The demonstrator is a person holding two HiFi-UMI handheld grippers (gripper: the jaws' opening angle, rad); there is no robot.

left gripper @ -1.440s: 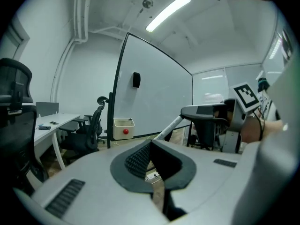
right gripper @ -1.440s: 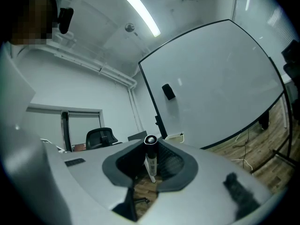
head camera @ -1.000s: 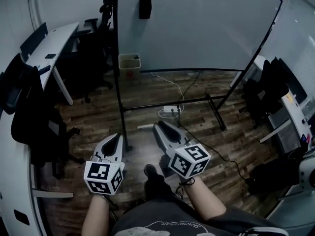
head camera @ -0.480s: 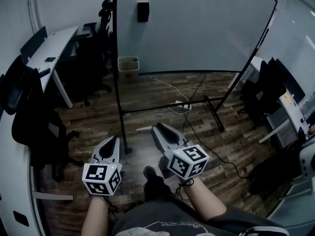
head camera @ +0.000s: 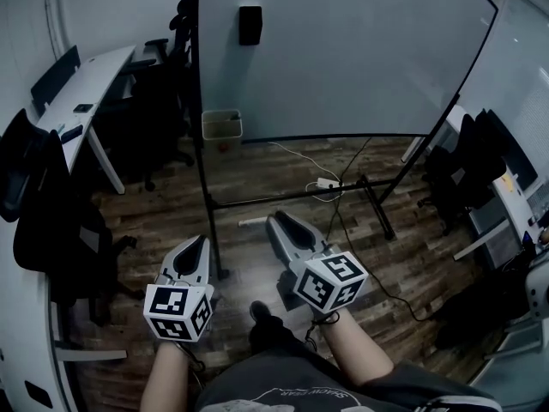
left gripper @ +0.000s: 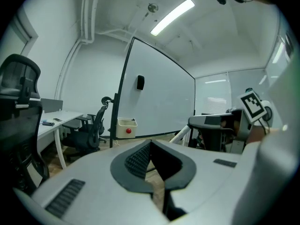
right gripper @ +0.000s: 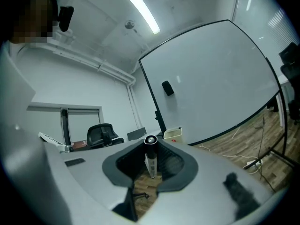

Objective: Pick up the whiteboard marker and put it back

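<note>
The marker [right gripper: 150, 156] sits clamped btwn the jaws of the right gripper [right gripper: 151, 150]. In the right gripper view it stands upright across the jaw gap, dark cap on top, pale barrel w/ print below, both pads pressed on the barrel. In the head view the marker [head camera: 251, 221] shows as a short pale stick projecting to the left from the tip of the right gripper [head camera: 276, 222], above the floor [head camera: 154, 204] and not touching it.

The left gripper [left gripper: 149, 146] has its jaws together at the tips, w/ nothing btwn the pads. In the head view the left gripper [head camera: 196, 245] lies just beside the right one, on its left, both pointing fwd toward the whiteboard [head camera: 343, 50]. Each gripper carries its marker cube at the rear, w/ a bare forearm behind it. One shoe [head camera: 262, 311] shows btwn the forearms.

The whiteboard stands upright on a black frame w/ feet on the wood floor, ahead of both grippers and well apart from them. Its surface is blank. A small black block [head camera: 250, 24] is stuck near its upper left. A pale bin [head camera: 221, 125] stands by the board's lower left corner. A power strip [head camera: 326, 182] and loose cables lie under the board. At left, a white desk [head camera: 86, 80] w/ dark office chairs round it; more chairs and desks at right.
</note>
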